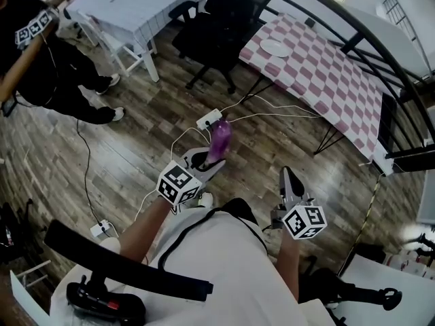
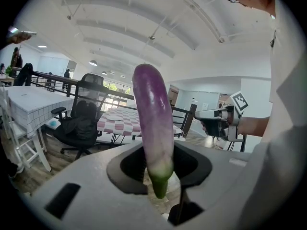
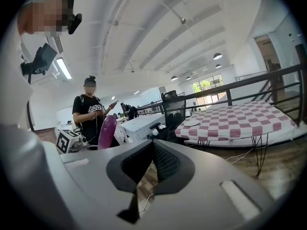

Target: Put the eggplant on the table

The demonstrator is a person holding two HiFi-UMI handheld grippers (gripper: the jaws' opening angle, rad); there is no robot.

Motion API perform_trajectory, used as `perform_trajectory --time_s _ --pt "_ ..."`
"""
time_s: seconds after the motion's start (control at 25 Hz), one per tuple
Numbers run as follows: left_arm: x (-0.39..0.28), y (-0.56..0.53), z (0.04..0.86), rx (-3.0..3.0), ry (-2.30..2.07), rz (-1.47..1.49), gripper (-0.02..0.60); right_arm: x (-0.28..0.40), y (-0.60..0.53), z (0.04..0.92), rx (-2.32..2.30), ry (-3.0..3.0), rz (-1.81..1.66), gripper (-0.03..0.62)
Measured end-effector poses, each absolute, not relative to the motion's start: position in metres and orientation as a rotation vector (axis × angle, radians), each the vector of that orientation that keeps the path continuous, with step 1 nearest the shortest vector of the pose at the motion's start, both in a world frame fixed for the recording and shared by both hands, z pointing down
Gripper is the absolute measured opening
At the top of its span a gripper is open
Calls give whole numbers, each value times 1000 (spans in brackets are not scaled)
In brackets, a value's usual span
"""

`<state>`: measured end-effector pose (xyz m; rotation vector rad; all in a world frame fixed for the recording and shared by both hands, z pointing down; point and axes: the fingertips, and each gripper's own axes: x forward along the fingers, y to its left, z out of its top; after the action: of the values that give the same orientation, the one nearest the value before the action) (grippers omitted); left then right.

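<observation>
Carry step, prob.: L tongs (image 1: 209,163) pinch eggplant (image 1: 219,141) upright, well short of checked bench (image 1: 326,66); R tongs (image 1: 287,176) pressed together, empty; next: reach bench, lower, release.

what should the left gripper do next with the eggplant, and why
Probably carry it forward toward the checkered table, keeping the grip closed. The left gripper is shut on the stem end of the eggplant and holds it upright over the wood floor. The table, with a white plate on it, lies ahead across the floor, so releasing here would likely drop the eggplant.
</observation>
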<state>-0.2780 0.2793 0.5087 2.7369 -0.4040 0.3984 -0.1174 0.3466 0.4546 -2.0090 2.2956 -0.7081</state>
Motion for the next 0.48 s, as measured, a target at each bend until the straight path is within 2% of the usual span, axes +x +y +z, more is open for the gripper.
perform_trajectory --time_s 0.48 --pt "-279 269 518 2717 -412 425 129 -122 330 459 -1987 2318 -728 6"
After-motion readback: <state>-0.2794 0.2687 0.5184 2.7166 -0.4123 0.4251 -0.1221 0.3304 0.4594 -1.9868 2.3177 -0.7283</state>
